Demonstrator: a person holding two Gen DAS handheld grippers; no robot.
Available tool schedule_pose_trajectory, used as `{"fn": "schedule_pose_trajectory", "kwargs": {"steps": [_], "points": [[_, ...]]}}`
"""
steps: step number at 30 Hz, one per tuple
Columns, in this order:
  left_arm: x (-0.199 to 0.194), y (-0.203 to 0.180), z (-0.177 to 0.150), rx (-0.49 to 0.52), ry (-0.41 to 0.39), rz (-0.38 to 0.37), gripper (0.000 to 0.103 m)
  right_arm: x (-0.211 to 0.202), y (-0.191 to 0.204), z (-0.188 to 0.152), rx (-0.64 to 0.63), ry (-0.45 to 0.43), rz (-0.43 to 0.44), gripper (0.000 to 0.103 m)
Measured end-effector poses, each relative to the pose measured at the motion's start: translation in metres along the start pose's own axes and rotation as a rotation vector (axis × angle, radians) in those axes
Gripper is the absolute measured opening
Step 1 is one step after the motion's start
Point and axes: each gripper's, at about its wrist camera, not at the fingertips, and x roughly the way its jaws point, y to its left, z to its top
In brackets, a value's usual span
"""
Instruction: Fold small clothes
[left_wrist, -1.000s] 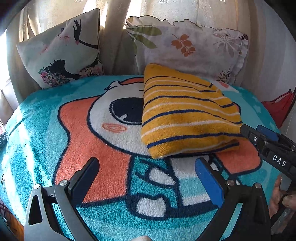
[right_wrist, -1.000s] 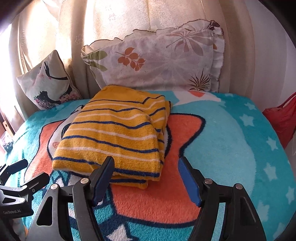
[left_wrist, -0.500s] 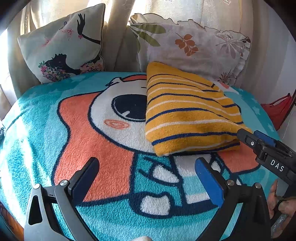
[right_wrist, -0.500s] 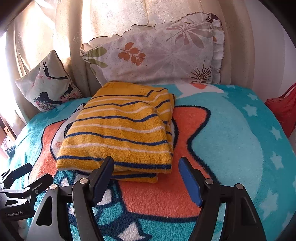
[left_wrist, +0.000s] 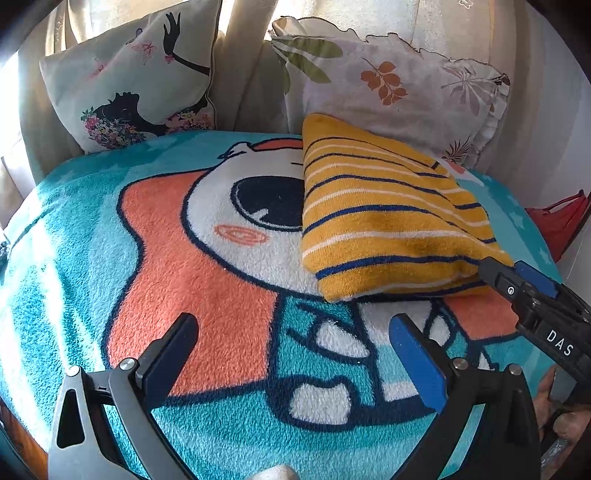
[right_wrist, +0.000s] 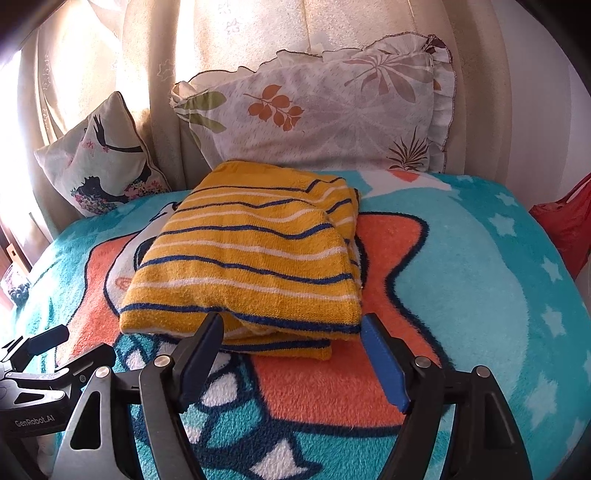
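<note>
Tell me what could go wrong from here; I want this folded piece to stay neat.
The right gripper, jaws opening and empty, sits at the near edge of the yellow striped garment; pulling away carelessly could snag the loose lower layers. The plush blanket is soft, so a nudge might skew the stack.

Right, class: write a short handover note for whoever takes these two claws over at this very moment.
Left claw: open, empty, above the blanket.
Right claw: jaws opening, nothing gripped, at the near edge of the garment.
Garment: yellow striped, folded into a layered stack on the blanket, in front of the pillows.
Done: the fold looks complete.
Left: possibly tidy the uneven near edge; no other clothes in view.
</note>
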Motion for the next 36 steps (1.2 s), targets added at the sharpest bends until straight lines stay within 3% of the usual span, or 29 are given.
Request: {"fn": "schedule_pose_trajectory", "kwargs": {"steps": [16, 36], "points": [[0.003, 0.003, -0.003, -0.007, 0.015, -0.001, 0.103, -0.009, 0.008, -0.002, -0.037, -0.044, -0.028, 0.081], [0.001, 0.003, -0.006, -0.014, 0.024, -0.004, 0.103, -0.003, 0.013, -0.005, -0.056, -0.014, -0.019, 0.082]]}}
